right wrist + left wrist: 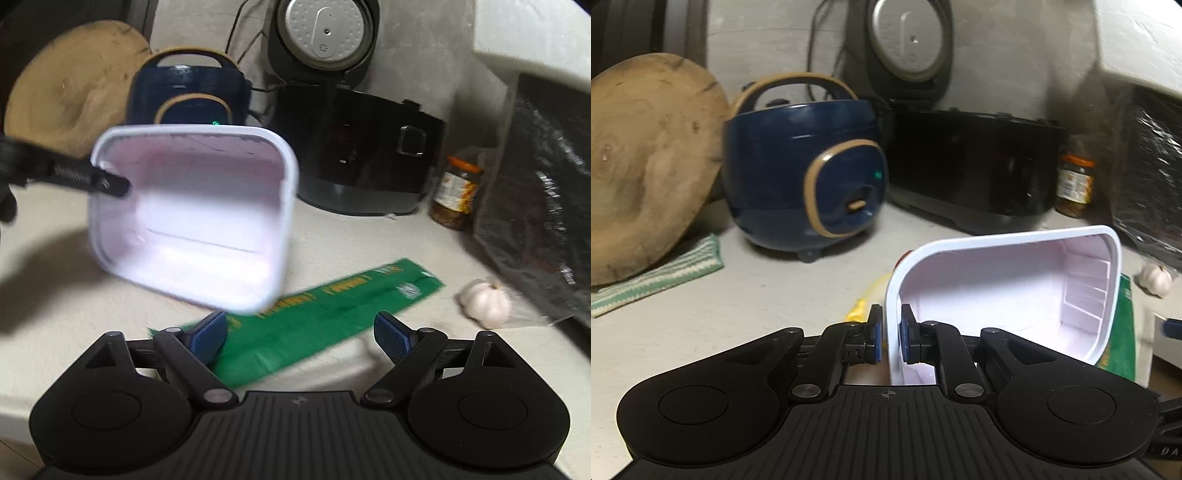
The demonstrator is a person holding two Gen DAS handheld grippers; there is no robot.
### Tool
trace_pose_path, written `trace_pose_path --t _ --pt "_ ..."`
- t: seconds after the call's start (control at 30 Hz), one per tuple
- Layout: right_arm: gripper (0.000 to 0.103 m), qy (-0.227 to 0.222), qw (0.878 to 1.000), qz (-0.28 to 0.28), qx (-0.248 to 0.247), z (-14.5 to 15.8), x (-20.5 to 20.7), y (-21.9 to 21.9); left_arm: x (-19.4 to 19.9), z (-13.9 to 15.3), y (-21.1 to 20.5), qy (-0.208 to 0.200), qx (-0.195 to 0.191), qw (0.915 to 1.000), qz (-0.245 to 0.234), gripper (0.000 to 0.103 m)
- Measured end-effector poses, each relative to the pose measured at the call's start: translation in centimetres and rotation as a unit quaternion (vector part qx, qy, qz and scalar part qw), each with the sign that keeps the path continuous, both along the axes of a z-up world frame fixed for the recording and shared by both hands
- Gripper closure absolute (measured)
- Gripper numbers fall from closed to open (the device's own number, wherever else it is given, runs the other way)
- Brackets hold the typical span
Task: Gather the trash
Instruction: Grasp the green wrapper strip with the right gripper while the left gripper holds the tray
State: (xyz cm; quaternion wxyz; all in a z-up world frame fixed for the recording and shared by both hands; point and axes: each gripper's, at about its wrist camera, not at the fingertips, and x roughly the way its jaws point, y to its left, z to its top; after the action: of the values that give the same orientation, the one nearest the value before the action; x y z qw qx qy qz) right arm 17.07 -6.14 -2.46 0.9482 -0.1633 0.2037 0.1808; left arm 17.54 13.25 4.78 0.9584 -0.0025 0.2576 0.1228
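Note:
My left gripper [890, 334] is shut on the side wall of an empty white plastic tub [1015, 288], one pad inside and one outside. It holds the tub tilted above the counter. In the right wrist view the tub [199, 214] hangs at the left with its mouth towards the camera, a black left finger [107, 184] at its rim. My right gripper [301, 332] is open just above a long green wrapper [332, 306] that lies flat on the counter; nothing is gripped. A yellow scrap [862, 306] peeks out behind the tub.
At the back stand a blue rice cooker [805, 166], a black cooker with its lid up [354, 147] and a round wooden board [646, 166]. A jar [458, 188], a garlic bulb [485, 301] and a dark plastic bag [543, 206] sit to the right; a striped cloth [661, 277] lies left.

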Motion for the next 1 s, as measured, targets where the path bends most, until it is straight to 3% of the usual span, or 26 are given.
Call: trace_pose_path --t 0.13,0.33,0.47,0.63,0.77,1.0 --pt "0.016 -0.013 0.999 -0.048 -0.006 -0.1 1.2 -1.2 -0.7 0.2 0.5 -0.009 0.007 0.9998 0.015 0.090" --pt "0.016 0.035 0.996 -0.045 0.072 0.9 3.2 -1.4 -1.3 0.4 1.2 -0.010 0.011 0.9994 0.033 0.088" --pt "0.016 0.056 0.996 -0.049 0.051 0.2 4.4 1.2 -1.6 0.3 1.2 -0.011 0.012 0.9993 0.033 0.088" --pt "0.016 -0.014 0.998 -0.044 -0.036 -0.8 2.4 2.9 -2.1 0.2 1.3 -0.011 0.014 0.9994 0.031 0.088" --pt "0.015 -0.037 0.995 -0.068 -0.066 -1.0 1.9 2.0 -2.0 0.1 1.2 -0.011 0.016 0.9993 0.032 0.087" --pt "0.015 0.017 0.996 -0.092 0.001 -0.4 4.4 0.3 -2.1 0.0 1.3 -0.011 0.010 0.9995 0.028 0.087"
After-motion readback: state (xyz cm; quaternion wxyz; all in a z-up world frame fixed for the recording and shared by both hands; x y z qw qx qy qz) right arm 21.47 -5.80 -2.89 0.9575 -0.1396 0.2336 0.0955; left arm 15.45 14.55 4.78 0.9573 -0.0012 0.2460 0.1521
